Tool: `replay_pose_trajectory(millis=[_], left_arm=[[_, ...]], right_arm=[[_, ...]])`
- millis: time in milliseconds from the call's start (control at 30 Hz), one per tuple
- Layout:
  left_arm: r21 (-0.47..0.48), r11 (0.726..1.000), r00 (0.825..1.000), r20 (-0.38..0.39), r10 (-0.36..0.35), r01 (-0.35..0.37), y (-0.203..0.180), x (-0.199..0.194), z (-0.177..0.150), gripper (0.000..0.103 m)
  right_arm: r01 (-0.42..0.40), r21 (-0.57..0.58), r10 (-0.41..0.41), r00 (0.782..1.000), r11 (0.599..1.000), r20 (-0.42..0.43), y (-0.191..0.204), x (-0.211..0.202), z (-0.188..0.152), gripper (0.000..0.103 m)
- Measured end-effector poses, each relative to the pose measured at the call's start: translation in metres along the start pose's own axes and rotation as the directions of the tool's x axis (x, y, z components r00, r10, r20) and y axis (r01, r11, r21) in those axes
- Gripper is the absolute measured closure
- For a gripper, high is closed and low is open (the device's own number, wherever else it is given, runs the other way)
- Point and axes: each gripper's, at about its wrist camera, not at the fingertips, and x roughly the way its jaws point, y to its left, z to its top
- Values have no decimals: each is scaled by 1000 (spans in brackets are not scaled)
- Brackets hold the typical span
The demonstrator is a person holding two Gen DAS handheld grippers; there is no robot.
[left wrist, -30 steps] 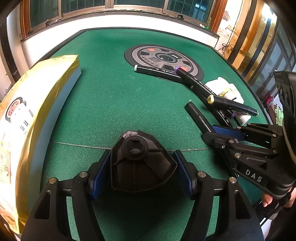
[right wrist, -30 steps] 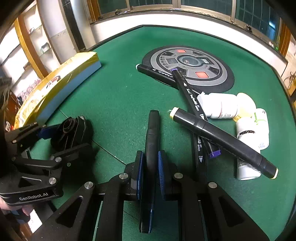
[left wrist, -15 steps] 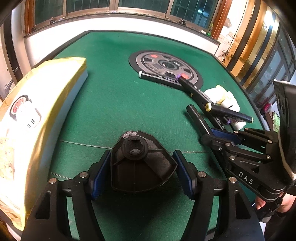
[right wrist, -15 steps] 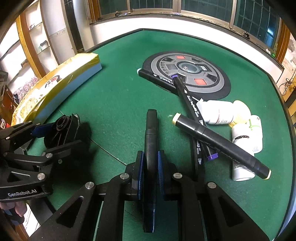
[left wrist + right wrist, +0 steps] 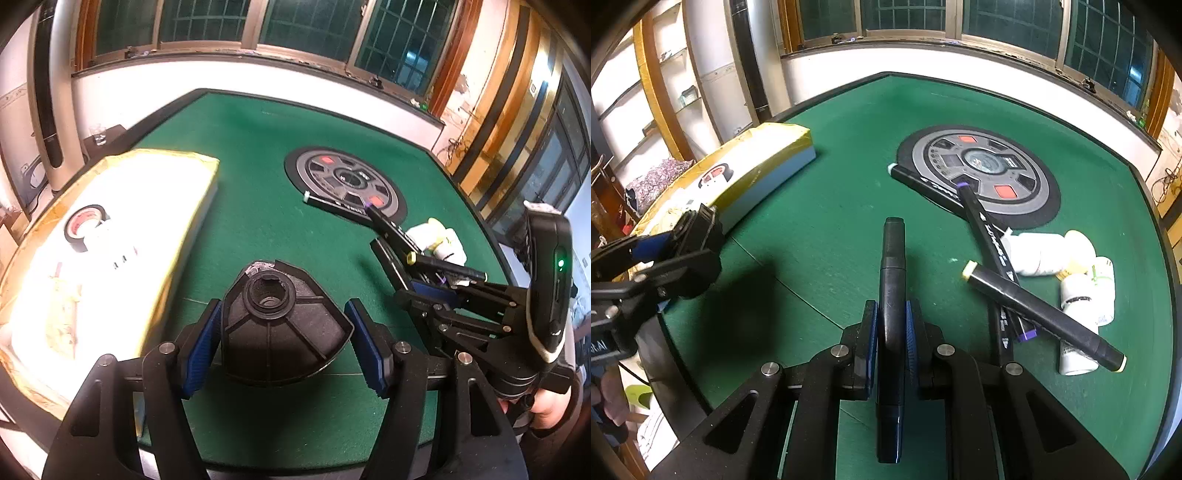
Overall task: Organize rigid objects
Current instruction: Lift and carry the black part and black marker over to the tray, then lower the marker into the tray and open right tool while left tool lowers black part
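Rm: dark barred windows, white sill, wood trim. Green felt desk w/ round grey dial mat, yellow-white box.
Left tongs: clenched on black ribbed plastic cone part, off desk.
Right tongs: gripping black marker pen, also lifted.
Tip: carry both level; set down apart from marker/bottle pile.

Beyond the right hand-held gripper, crossed markers hide parts of the white bottles, whose label print is too small to read.
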Motion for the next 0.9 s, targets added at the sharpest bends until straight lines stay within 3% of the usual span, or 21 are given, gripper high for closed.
replay_pose_trajectory(millis=[300,600,733,900], left_arm=[[-36,999,998,63,21,-19,23,-32,11,37],[-142,978,983,81,164,-151,89,-64,21,37],[-210,967,984,75,162,-143,110,-63,19,37],[-215,968,990,30,136,-126,114,-43,14,37]], right_arm=[[-31,-6,31,999,1000,19,7,-4,9,90],[-103,-5,103,993,995,59,17,-14,22,90],[-128,-18,129,990,992,57,25,-13,27,90],[-162,-36,164,985,986,62,38,-14,40,90]])
